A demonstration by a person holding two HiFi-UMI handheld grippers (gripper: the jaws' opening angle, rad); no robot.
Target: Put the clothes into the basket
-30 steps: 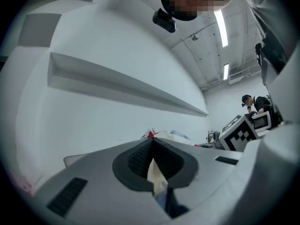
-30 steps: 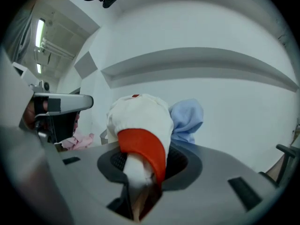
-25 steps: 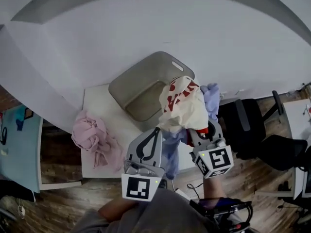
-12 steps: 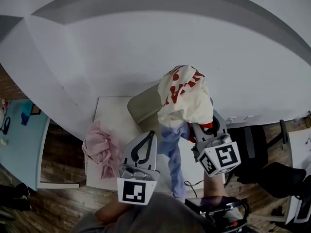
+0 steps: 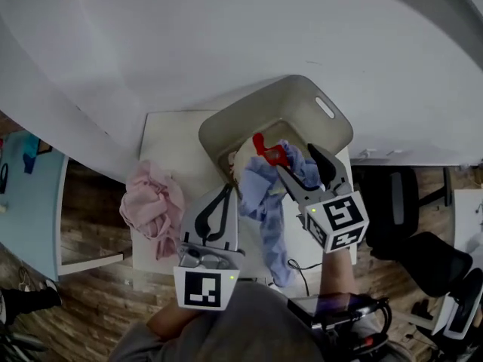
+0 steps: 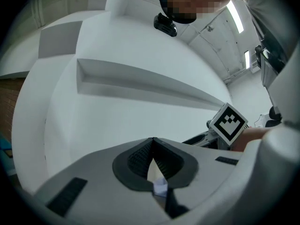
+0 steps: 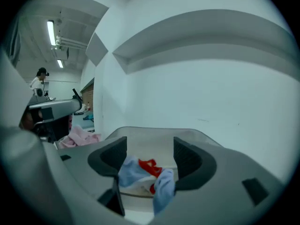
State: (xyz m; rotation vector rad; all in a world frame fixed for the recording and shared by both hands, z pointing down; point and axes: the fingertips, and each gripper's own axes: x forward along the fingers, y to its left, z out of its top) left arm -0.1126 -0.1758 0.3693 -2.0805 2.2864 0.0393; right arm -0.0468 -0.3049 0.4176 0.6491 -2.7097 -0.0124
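Observation:
A grey plastic basket stands at the back of the small white table. My right gripper hangs over the basket's near side. Its jaws have just been opening and stand apart, not pressing on anything. Between and below them lie a light blue garment and a cream garment with red print. The blue garment trails over the basket's rim towards me. My left gripper is shut with nothing seen in it, beside the blue garment. A pink heap of clothes lies on the table's left part.
A white wall rises just behind the basket. A black office chair stands to the right of the table, and a blue-topped table to the left. A cable runs over the wooden floor. A person stands far off.
The right gripper came down over the basket and its jaws opened. The cream and red garment, held high before, dropped into the basket. The left gripper moved along beside it.

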